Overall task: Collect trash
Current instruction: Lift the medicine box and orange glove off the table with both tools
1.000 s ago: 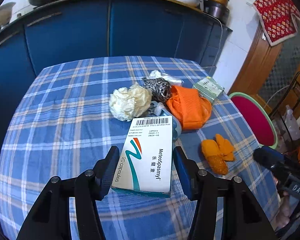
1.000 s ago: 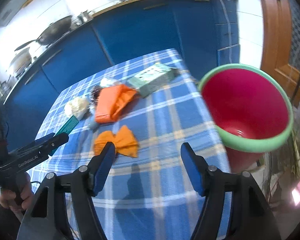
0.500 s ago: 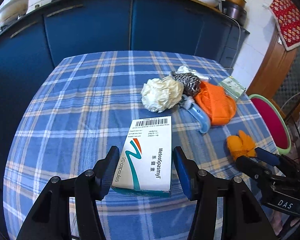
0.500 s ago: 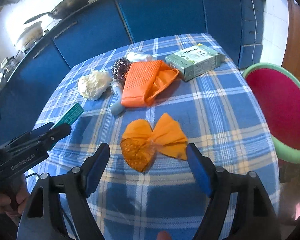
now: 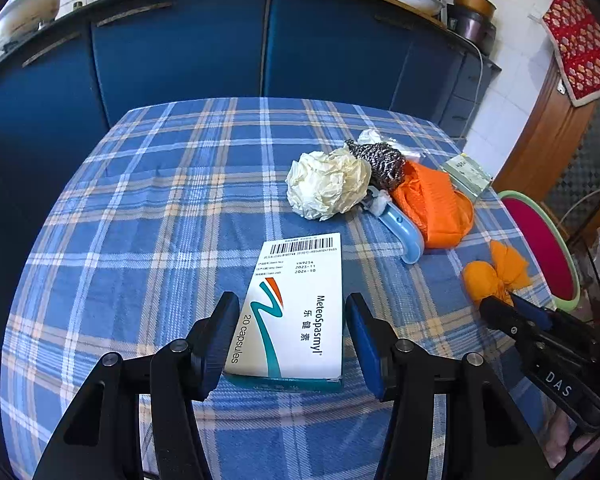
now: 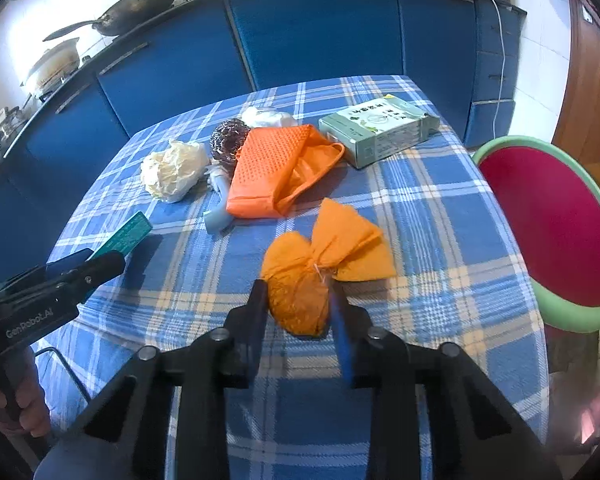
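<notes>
A blue-and-cream plaid tablecloth (image 6: 440, 216) covers the table in front of dark blue kitchen cabinets (image 5: 180, 48).

1. My right gripper (image 6: 298, 304) has just been closing on the tied orange mesh pouch (image 6: 300, 292), which lies directly ahead of its fingers. The pads flank the rounded end and appear to press it. The flared end projects forward beyond the tips.
2. My left gripper (image 5: 290, 336) is clamped at about half width on the white-and-teal cardboard medicine box (image 5: 296, 308), which extends forward from its fingers, clear of the cloth as far as I can judge.
3. To complete the right-hand grasp well, I should squeeze the bulb, not the loose flare, and confirm that no cloth is pinched before lifting.
4. The red plastic bin with a green rim (image 6: 548, 224) stands to the right of my right gripper, beyond the table edge. Its visible interior shows nothing inside; the bottom is hidden.
5. Further ahead lie a crumpled white paper ball (image 5: 326, 188), a steel scourer (image 5: 384, 162), an orange mesh bag (image 6: 278, 170) and a green carton (image 6: 376, 128).
</notes>
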A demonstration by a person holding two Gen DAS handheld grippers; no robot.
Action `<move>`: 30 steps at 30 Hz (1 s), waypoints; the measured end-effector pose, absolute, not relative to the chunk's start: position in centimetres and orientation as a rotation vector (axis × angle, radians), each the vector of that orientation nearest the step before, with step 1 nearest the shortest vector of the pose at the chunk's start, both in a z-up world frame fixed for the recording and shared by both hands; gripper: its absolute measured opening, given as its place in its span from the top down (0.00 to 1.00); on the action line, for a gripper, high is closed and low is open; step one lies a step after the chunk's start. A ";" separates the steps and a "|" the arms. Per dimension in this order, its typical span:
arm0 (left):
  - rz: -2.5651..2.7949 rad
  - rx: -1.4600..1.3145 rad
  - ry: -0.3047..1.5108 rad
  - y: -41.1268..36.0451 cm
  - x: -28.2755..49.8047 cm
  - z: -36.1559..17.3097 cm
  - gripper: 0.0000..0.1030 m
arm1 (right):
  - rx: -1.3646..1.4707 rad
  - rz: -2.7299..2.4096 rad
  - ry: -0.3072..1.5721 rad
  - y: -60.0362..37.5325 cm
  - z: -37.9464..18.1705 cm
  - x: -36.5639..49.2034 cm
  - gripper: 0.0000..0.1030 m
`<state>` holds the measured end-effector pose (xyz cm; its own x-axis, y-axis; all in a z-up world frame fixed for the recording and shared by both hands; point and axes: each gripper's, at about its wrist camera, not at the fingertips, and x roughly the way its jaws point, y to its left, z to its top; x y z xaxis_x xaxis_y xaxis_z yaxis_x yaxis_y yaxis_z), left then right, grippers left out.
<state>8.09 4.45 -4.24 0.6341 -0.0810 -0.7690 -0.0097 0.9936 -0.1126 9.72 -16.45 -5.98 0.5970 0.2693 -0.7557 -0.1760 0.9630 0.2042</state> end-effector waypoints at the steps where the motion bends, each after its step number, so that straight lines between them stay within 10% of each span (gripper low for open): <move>1: -0.043 -0.109 0.880 4.4 8.0 -4.1 0.45 | 0.123 0.263 0.893 -16.6 -6.0 9.7 0.69; 21: -0.187 -0.036 0.816 -0.9 8.5 -1.1 0.58 | 0.223 0.215 0.821 -21.1 -3.9 7.0 0.70; 30: -0.188 -0.037 0.873 -1.0 8.3 -1.6 0.45 | 0.248 0.207 0.803 -22.5 -3.3 6.3 0.70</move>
